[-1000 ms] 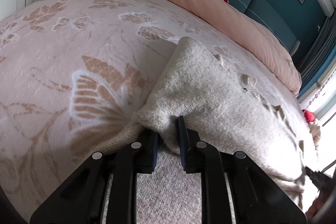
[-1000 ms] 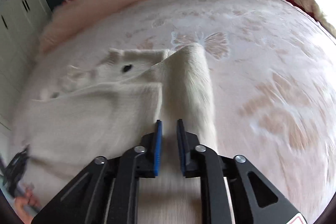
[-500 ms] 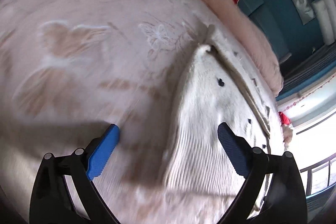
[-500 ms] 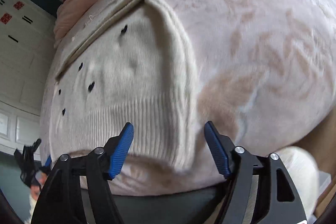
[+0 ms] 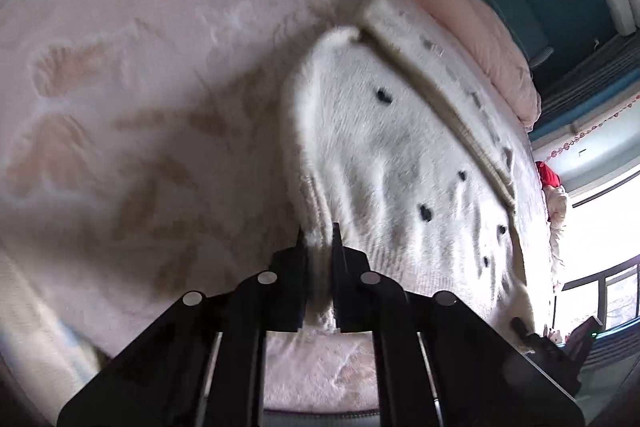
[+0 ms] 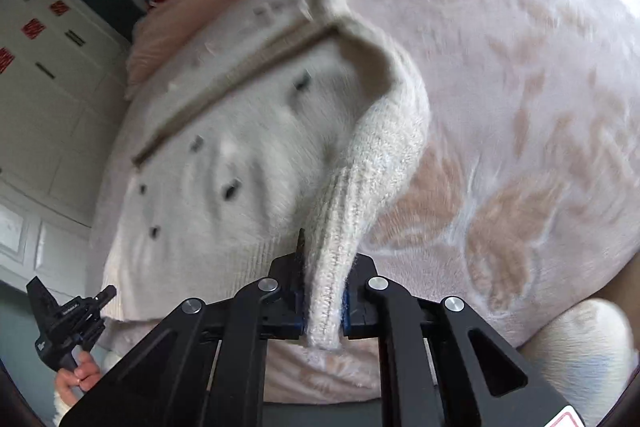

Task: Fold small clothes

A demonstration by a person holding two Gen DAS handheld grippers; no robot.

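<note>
**Both grippers pinch the sweater's ribbed hem at the near edge of the bed**

A cream knit sweater [image 5: 400, 155] with small dark dots lies spread on a pink blanket [image 5: 140, 87] with a tan butterfly pattern. Its ribbed hem is at the near edge of the bed, and a folded band runs across its far side.

The left gripper [image 5: 318, 239] has just been closing, and its jaws now stand narrow, clamped on the hem at the sweater's left corner. The knit bunches up between the two fingers.

The right gripper [image 6: 324, 283] has also just been closing. Its jaws grip the ribbed hem at the right corner; the cloth rises in a thick ridge from the pads toward the sweater's far end.

In the right wrist view, a hand [image 6: 76, 375] holds the left gripper at the lower left. A pink duvet [image 5: 460, 7] lies bunched at the head of the bed.
</note>
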